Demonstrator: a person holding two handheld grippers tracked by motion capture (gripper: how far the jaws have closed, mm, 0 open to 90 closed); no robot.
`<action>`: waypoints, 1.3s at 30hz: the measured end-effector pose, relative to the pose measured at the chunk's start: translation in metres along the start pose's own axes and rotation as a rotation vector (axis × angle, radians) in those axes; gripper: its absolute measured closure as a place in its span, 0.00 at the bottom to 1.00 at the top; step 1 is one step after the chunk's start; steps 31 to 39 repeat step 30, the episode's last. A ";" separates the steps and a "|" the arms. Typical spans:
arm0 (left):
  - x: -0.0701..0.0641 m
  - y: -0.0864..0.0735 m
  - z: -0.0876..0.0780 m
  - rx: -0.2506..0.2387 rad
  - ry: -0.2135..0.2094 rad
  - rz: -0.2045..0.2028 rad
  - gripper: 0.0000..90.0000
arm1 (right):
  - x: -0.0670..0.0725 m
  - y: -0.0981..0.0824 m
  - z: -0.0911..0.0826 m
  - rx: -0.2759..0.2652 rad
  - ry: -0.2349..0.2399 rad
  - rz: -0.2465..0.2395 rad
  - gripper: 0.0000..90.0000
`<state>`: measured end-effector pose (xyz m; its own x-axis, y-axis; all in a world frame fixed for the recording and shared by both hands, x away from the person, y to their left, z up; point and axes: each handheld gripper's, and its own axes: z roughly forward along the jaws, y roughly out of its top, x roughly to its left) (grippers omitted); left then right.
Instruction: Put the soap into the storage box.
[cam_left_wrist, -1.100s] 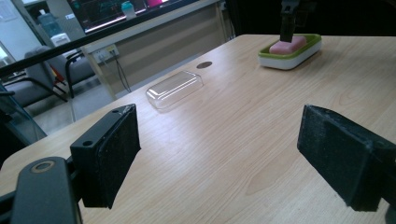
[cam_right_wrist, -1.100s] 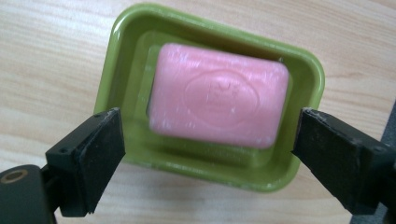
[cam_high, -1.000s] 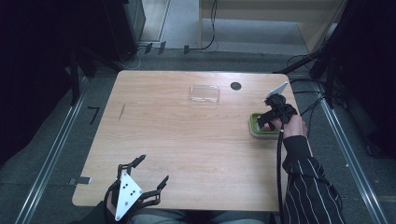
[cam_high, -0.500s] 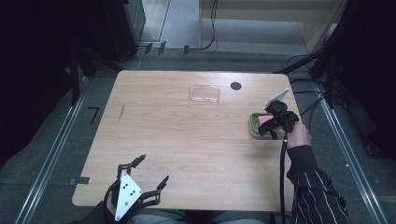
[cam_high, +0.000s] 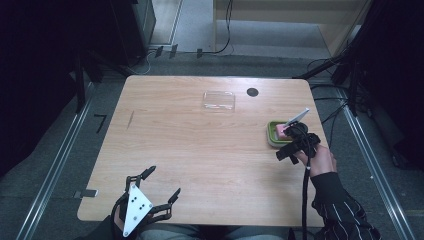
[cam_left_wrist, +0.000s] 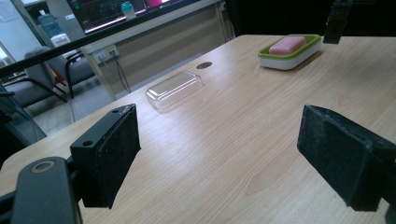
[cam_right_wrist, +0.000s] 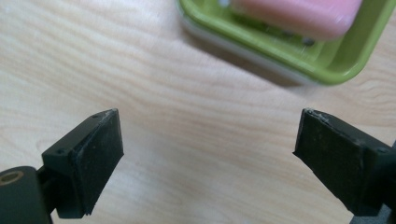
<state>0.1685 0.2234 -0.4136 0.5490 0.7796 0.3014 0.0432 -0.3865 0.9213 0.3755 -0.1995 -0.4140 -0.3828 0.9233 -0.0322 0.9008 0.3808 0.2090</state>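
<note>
Two black jaws of the right gripper (cam_right_wrist: 208, 163) stood apart over bare wood, having just been opening, nothing between them. Its own view caught drain holes in the green soap dish (cam_right_wrist: 299, 56) under the pink soap (cam_right_wrist: 299, 16); the high view placed that dish (cam_high: 273, 134) just beyond the gripper (cam_high: 287, 152), near the table's (cam_high: 200, 150) right edge. Left gripper (cam_high: 162, 185) gaped, empty.

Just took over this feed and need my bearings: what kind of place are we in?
Probably a lab or office test area: a bare wooden table on rails, cables across the floor, and monitors and office chairs behind.
</note>
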 end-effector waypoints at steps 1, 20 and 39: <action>0.000 0.000 0.000 0.001 0.000 0.000 0.15 | 0.002 -0.004 0.000 0.004 0.001 -0.006 0.09; 0.000 0.000 0.001 0.007 -0.002 0.009 0.15 | 0.015 -0.051 0.021 0.078 0.015 -0.049 0.09; 0.000 0.000 0.001 0.007 -0.002 0.007 0.15 | 0.024 -0.070 0.032 0.095 0.035 -0.084 0.09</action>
